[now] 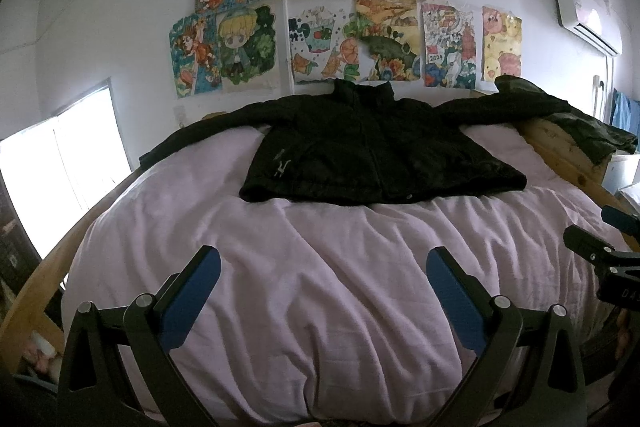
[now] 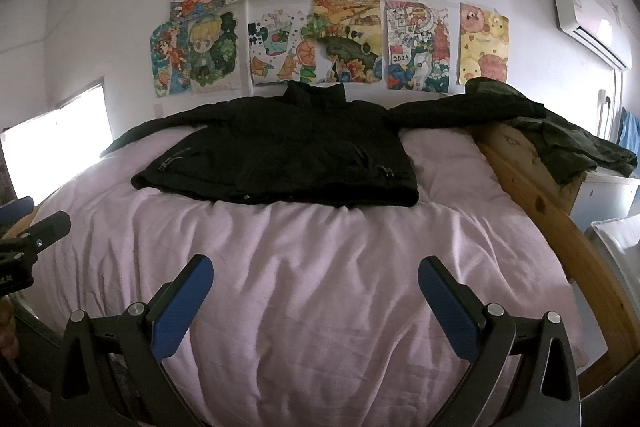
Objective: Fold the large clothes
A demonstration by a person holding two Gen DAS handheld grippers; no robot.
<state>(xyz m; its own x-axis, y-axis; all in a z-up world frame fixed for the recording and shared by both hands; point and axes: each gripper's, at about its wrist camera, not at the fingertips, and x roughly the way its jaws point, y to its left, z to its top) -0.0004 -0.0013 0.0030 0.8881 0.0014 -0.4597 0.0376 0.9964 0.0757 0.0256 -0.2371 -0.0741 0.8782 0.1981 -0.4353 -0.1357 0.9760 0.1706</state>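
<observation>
Jacket (image 1: pixel 380 151), black and padded, is spread flat at the far end of the pink-covered bed (image 1: pixel 320 267), sleeves outstretched. Soft, bulky, limp handling is expected; cuffs or hem corners are best pinched. Left gripper (image 1: pixel 323 269) and right gripper (image 2: pixel 316 277) are held spread, empty, well short of it.

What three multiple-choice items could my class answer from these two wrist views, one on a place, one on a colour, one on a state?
1. Where does the black jacket lie?
A. On the pink bedspread, near the wall
B. On the floor
C. Hung from the air conditioner

2. What colour are the gripper pads?
A. Red
B. Blue
C. Yellow

3. How do the left gripper and right gripper stand?
A. Both shut on the jacket
B. One open, one shut
C. Both open, holding nothing

Answers: 1 A, the jacket is spread flat with sleeves out below the drawings. 2 B, blue pads line each finger. 3 C, the fingers are wide apart over bare bedspread, short of the jacket.
</observation>
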